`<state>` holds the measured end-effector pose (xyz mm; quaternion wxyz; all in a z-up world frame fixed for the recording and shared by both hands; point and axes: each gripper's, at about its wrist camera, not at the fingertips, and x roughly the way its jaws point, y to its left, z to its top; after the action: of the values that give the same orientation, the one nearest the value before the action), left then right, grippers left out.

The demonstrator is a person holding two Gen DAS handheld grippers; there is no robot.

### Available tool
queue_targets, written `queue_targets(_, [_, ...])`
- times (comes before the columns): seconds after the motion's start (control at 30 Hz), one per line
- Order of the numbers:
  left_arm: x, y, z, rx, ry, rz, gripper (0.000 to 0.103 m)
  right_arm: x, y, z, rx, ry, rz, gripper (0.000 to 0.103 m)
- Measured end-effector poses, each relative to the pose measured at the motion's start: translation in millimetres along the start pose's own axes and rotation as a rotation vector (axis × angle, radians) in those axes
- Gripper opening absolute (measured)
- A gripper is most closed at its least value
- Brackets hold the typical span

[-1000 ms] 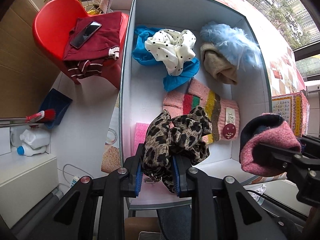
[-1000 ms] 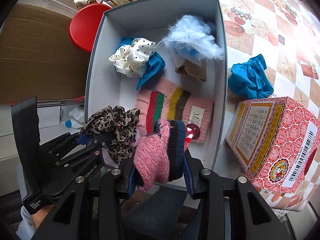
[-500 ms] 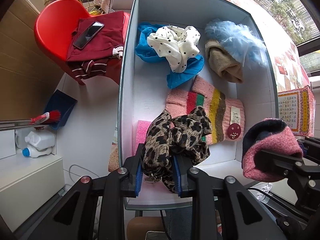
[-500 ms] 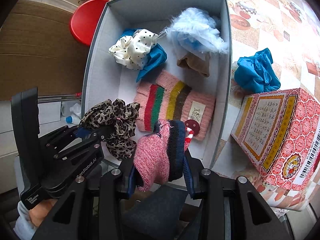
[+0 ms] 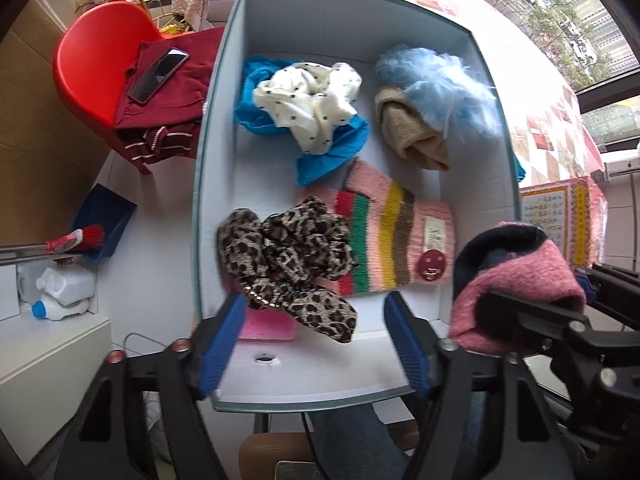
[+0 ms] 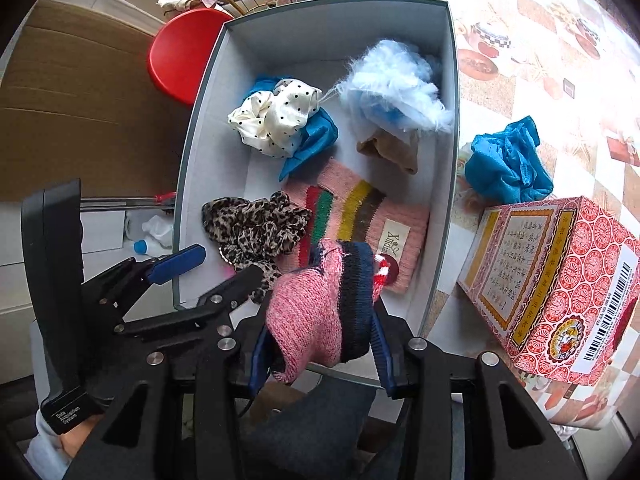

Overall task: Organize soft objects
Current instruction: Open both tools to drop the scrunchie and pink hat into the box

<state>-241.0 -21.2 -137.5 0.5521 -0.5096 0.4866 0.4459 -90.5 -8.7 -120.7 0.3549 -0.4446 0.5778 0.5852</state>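
Observation:
My left gripper (image 5: 316,344) hangs over the near end of the grey box (image 5: 196,200), its jaws opening wide with nothing between the pads. The leopard-print scarf (image 5: 288,264) lies loose in the box below it, partly over a striped pink knit piece (image 5: 392,240). My right gripper (image 6: 320,360) is beside it at the box's near right corner. Its jaws are opening, but the pads still press on a pink and navy knitted hat (image 6: 320,320). Further back lie a polka-dot cloth (image 5: 312,104) on blue fabric and a pale blue fluffy item (image 5: 436,80) over a tan knit.
A blue cloth (image 6: 504,160) and a red patterned carton (image 6: 560,280) sit on the tablecloth right of the box. Left of the box, a red chair (image 5: 88,64) carries a dark red garment and a phone (image 5: 158,74). A dustpan with brush (image 5: 100,232) and white bottles (image 5: 60,292) are on the floor.
The left jaws sprang apart and the leopard scarf dropped out of them into the box. The right jaws widened a little around the hat. Neither hand shifted noticeably.

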Motion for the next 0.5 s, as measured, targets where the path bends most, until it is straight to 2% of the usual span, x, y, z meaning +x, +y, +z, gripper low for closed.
queue_targets(0.03, [0, -3, 0, 0.007, -0.005, 0.006, 0.082, -3, 1, 1, -0.003, -0.007, 0.001, 0.065])
queue_targets(0.1, [-1, -6, -1, 0.013, -0.023, 0.010, 0.086, -9, 3, 2, -0.008, -0.028, 0.006, 0.082])
queue_targets(0.2, [-2, -6, 1, 0.000, -0.031, 0.003, 0.102, -19, 5, 4, -0.012, -0.055, 0.011, 0.083])
queue_targets(0.27, [-3, -5, 4, -0.014, -0.037, -0.004, 0.103, -25, 4, 6, -0.007, -0.070, 0.017, 0.085])
queue_targets(0.3, [-5, -5, 6, -0.023, -0.041, -0.013, 0.103, -29, 4, 8, -0.001, -0.078, 0.025, 0.098])
queue_targets(0.33, [-8, -3, 7, -0.032, -0.047, -0.024, 0.103, -34, 3, 9, 0.007, -0.088, 0.033, 0.103])
queue_targets(0.5, [-25, -2, 18, -0.053, -0.063, -0.067, 0.103, -65, -3, 18, 0.050, -0.157, 0.088, 0.103])
